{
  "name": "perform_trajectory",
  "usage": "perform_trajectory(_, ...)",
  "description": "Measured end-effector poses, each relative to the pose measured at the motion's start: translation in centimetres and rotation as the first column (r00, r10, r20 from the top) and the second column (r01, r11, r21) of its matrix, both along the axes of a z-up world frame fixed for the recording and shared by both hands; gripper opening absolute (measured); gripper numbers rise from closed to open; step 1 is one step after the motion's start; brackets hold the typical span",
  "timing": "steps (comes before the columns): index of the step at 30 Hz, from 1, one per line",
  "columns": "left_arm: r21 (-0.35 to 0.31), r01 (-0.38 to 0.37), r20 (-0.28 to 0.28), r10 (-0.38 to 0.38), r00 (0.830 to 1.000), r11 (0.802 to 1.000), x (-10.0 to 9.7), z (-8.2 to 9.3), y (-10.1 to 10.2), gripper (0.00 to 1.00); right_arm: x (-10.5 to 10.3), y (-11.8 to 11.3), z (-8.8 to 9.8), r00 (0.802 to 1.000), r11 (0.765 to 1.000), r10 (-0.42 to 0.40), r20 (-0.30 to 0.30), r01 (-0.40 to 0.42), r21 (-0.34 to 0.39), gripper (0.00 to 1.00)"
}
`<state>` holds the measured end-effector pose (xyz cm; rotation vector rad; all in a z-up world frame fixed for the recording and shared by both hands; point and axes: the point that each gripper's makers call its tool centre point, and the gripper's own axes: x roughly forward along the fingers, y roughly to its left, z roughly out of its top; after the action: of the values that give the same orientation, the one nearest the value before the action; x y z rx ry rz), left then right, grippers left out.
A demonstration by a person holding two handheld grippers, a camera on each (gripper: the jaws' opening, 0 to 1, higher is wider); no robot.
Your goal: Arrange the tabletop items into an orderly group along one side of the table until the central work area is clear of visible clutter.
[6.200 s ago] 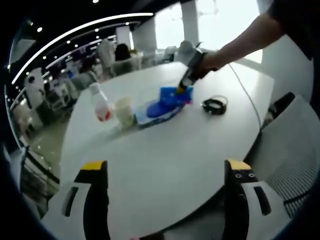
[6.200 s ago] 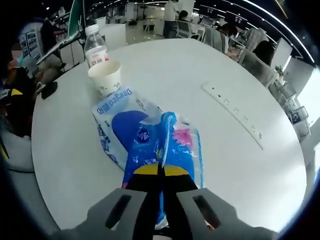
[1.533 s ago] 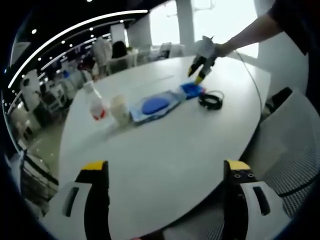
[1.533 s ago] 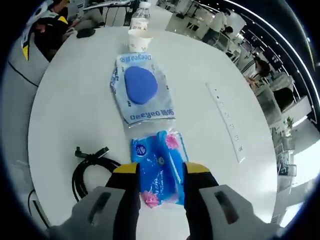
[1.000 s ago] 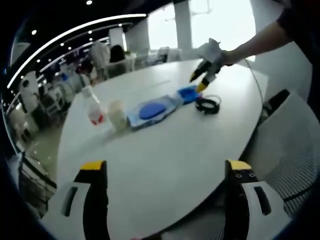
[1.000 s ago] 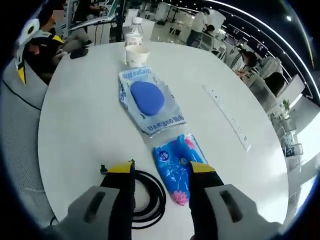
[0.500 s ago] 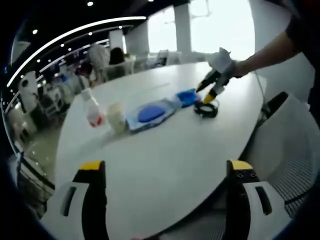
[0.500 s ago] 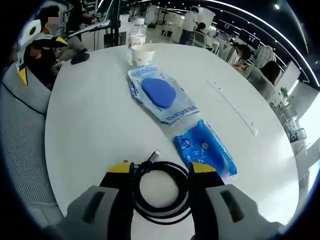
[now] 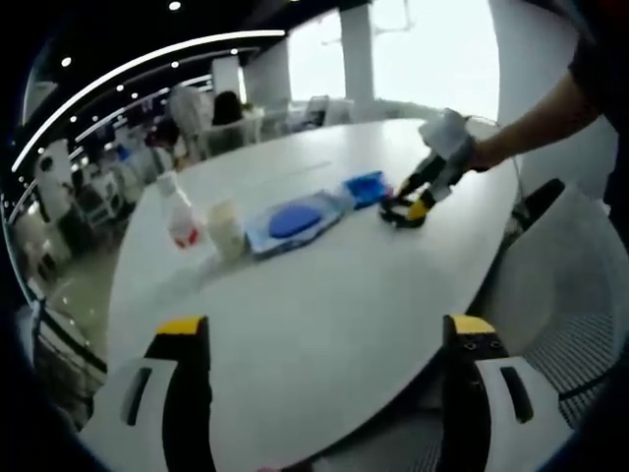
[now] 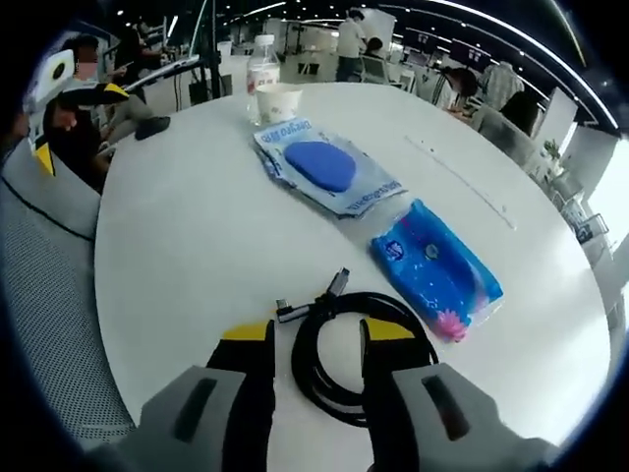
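Note:
My right gripper [image 10: 316, 336] is open and low over the white table [image 10: 187, 236]. Its jaws straddle the near left side of a coiled black cable [image 10: 366, 366]. Beyond the cable lie a blue tissue pack [image 10: 435, 267], a clear wipes pack with a blue oval [image 10: 329, 169], a paper cup [image 10: 279, 101] and a small bottle [image 10: 261, 61], roughly in a row. In the left gripper view, a hand holds the right gripper [image 9: 417, 205] on the cable [image 9: 396, 213], beside the tissue pack [image 9: 366, 186], wipes pack [image 9: 293, 222], cup [image 9: 226, 229] and bottle [image 9: 180, 212]. My left gripper [image 9: 324, 334] stands open over the table's near edge, holding nothing.
A grey mesh chair [image 10: 44, 295] hugs the table's left edge; another chair [image 9: 565, 324] stands at the right. A power strip slot [image 10: 462, 182] runs across the far tabletop. A small dark object [image 10: 152, 126] lies near the far left rim. People sit at desks behind.
My right gripper let go of the blue tissue pack, left it beside the wipes pack, then swung over and dropped onto the black cable. The left gripper has barely moved.

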<state>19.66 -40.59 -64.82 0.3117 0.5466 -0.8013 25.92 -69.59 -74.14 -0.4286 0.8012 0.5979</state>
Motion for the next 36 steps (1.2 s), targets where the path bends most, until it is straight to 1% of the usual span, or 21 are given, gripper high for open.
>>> perform_trajectory(2, 0.001, 0.0, -0.003, 0.0, 1.0, 1.0, 0.0, 0.0, 0.0, 0.95, 0.1, -0.1, -0.3, 1.0, 1.0, -0.019, -0.001, 0.019, 0.007, 0.28)
perform_trajectory(4, 0.005, 0.001, -0.004, -0.001, 1.0, 1.0, 0.0, -0.1, 0.0, 0.95, 0.0, -0.2, -0.6, 0.998, 0.997, -0.061, -0.015, 0.062, 0.039, 0.25)
perform_trajectory(7, 0.006, -0.001, -0.008, 0.001, 1.0, 1.0, 0.0, -0.2, 0.0, 0.95, -0.2, -0.3, -1.1, 0.995, 0.994, -0.095, -0.03, 0.096, 0.059, 0.23)
perform_trajectory(11, 0.008, 0.0, -0.012, 0.0, 1.0, 1.0, 0.0, -0.2, 0.0, 0.94, -0.7, 0.0, -1.9, 0.994, 0.992, -0.104, -0.042, 0.107, 0.068, 0.22)
perform_trajectory(13, 0.008, 0.001, -0.012, -0.001, 1.0, 1.0, 0.0, -0.3, 0.0, 0.94, -0.8, 0.0, -2.2, 0.993, 0.991, -0.112, -0.035, 0.114, 0.064, 0.17)
perform_trajectory(15, 0.011, 0.002, -0.015, -0.002, 1.0, 1.0, -0.1, -0.3, 0.0, 0.94, -0.8, -0.1, -2.3, 0.993, 0.991, -0.115, -0.022, 0.116, 0.059, 0.09)
perform_trajectory(18, 0.015, -0.001, -0.016, 0.001, 1.0, 1.0, -0.1, -0.4, 0.1, 0.94, -0.8, -0.2, -2.4, 0.99, 0.987, -0.142, -0.019, 0.143, 0.069, 0.09)
perform_trajectory(24, 0.013, -0.003, -0.018, 0.003, 1.0, 1.0, 0.0, -0.4, 0.1, 0.93, -0.9, -0.1, -2.7, 0.99, 0.989, -0.138, -0.007, 0.138, 0.058, 0.07)
perform_trajectory(33, 0.013, -0.006, -0.015, 0.007, 1.0, 1.0, 0.0, -0.4, 0.2, 0.93, -0.9, -0.1, -2.7, 0.985, 0.983, -0.172, -0.028, 0.173, 0.064, 0.05)
perform_trajectory(36, 0.011, -0.009, -0.014, 0.009, 1.0, 1.0, 0.1, -0.3, 0.2, 0.93, -0.9, -0.1, -2.4, 0.984, 0.982, -0.175, -0.021, 0.176, 0.065, 0.04)
